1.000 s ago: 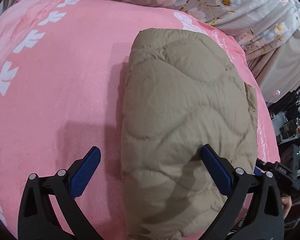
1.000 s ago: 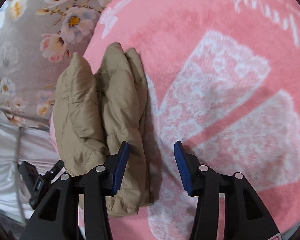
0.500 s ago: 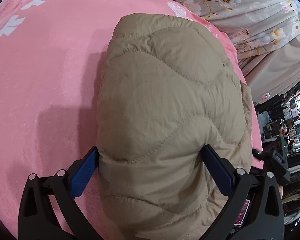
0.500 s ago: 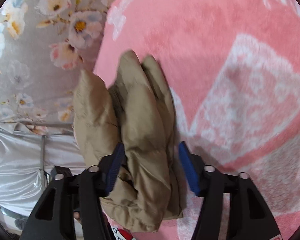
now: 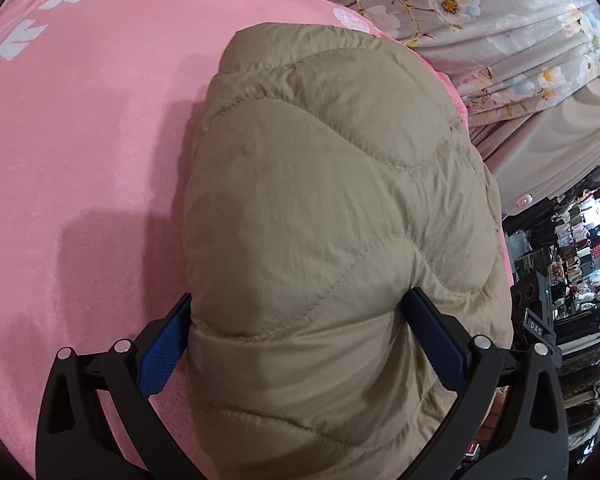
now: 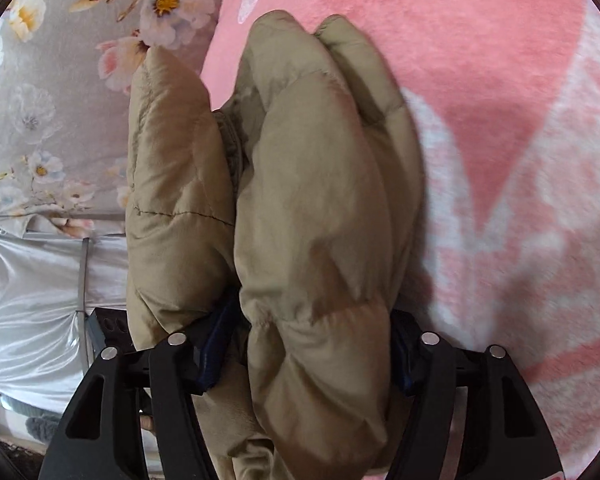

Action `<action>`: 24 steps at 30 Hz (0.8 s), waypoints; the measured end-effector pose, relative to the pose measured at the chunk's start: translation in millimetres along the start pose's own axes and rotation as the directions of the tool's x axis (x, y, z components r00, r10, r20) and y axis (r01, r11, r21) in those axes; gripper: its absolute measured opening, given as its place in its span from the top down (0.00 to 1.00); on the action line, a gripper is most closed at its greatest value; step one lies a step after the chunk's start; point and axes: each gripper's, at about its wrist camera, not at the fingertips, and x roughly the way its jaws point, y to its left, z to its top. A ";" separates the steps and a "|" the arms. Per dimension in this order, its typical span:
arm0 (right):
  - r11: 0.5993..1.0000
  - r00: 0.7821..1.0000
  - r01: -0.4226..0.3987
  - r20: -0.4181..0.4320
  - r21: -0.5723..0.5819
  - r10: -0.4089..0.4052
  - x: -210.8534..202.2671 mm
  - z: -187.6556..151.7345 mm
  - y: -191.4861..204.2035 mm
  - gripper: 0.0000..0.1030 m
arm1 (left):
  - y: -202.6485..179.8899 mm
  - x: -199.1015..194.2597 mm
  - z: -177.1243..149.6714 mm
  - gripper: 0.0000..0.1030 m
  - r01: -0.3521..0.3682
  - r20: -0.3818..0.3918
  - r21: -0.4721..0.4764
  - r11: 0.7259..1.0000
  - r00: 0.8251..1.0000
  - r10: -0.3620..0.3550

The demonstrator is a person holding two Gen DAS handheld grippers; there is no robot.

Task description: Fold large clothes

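Observation:
A tan quilted jacket [image 5: 320, 180] lies folded into a thick bundle on a pink blanket [image 5: 80, 140]. My left gripper [image 5: 296, 300] stands wide, jaws open. One end of the bundle is wedged between its blue pads [image 5: 160, 352] and bulges over them. In the right wrist view the jacket [image 6: 312, 200] shows its stacked folded layers edge-on. My right gripper [image 6: 312, 328] has the thicker layers between its jaws, which are closing, and the pads sink into the fabric. One outer fold [image 6: 168, 200] stays outside the left finger.
A grey floral sheet [image 5: 480, 12] borders the blanket's far edge and shows again as floral sheet [image 6: 52, 100]. Shiny white fabric [image 6: 28, 300] hangs below it. Cluttered shelves [image 5: 572, 260] stand beyond the bed's right side. Open pink blanket [image 6: 500, 80] stretches to the right.
The left gripper slid onto the jacket's end, which now fills the gap between its fingers. The right gripper shifted left from bare blanket and took the folded layers between its jaws.

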 end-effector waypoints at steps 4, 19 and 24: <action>0.992 0.998 0.042 0.052 -0.116 -0.036 -3.2 -5.1 30.7 0.83 | -3.6 -12.1 3.3 0.24 0.015 0.021 0.038 0.999 1.000 -0.015; 0.827 0.931 0.144 0.358 -0.543 0.073 -38.1 -30.1 243.3 0.87 | -30.4 -166.3 59.5 0.44 -0.033 0.350 0.262 0.964 0.935 -0.063; 0.781 0.929 0.106 0.342 -0.615 0.144 0.6 -18.5 288.7 0.87 | -1.6 -210.3 82.4 0.44 -0.121 0.468 0.280 0.952 0.883 -0.026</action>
